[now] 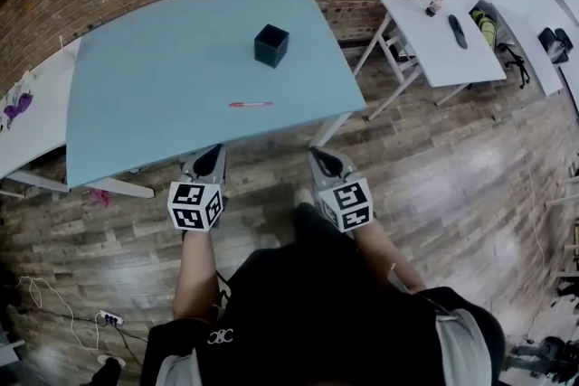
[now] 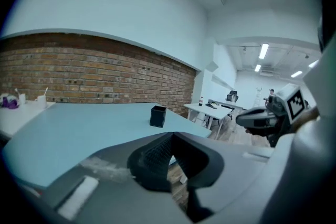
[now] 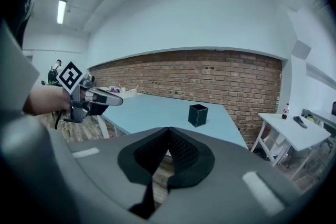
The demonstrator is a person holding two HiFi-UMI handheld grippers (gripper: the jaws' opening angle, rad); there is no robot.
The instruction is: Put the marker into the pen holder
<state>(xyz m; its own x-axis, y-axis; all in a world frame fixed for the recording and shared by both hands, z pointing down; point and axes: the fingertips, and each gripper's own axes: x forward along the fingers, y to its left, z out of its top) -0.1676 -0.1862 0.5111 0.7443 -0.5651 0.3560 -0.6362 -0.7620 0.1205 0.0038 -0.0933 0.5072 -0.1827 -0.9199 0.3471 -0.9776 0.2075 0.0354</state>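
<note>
Marker (image 1: 251, 104) first: where is it found?

It is seen lying flat on the blue surface (image 1: 136, 86), close to the near edge. The pen holder (image 1: 270, 45) is set apart from it, farther in and slightly to the right.

How is its long axis laid?

It is laid crosswise, left to right in the head view, roughly parallel to the near edge. A grasp across the barrel is therefore judged to be best made from the front.

Which gripper is placed nearer?

Both are held short of the surface's edge, over the wooden floor (image 1: 434, 194). The left gripper (image 1: 210, 160) is judged slightly nearer, and the marker is found ahead of it and a little to its right. The right gripper (image 1: 323, 160) is set farther off, with the marker ahead and well to its left.

How are the fingers found?

The left fingers (image 2: 155, 153) are pressed together on nothing, and the right fingers (image 3: 185, 150) likewise. Nothing is held, so the fingers would have to be parted before the marker could be taken.
</note>
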